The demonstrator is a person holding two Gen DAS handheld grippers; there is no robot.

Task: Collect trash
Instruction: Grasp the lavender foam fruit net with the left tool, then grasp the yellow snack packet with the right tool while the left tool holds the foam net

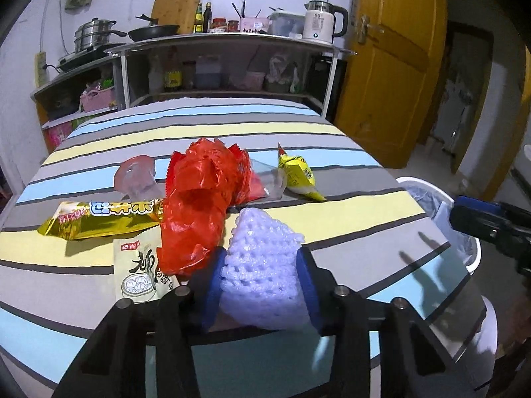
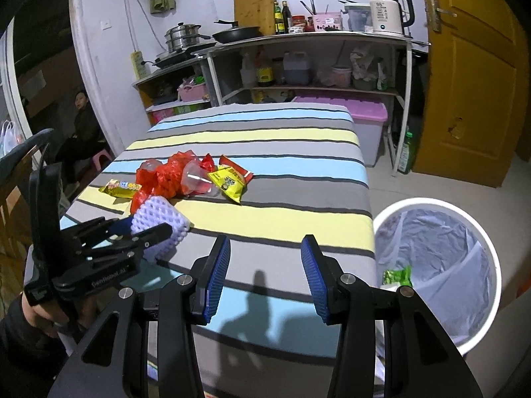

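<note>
A home kitchen: steamer pot (image 2: 183,34), frying pan (image 2: 236,34), kettle (image 2: 389,11) on shelves

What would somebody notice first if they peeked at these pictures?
Probably the crumpled bright red plastic bag, glowing in the middle of the litter on the striped blue, yellow and grey tablecloth. Right in front of it, the left tongs squeeze a white foam net sleeve. Beside the table stands a white round bin with a clear liner.

Wrappers (image 1: 212,199) on table (image 1: 348,205), bin (image 2: 438,265) beside.
</note>
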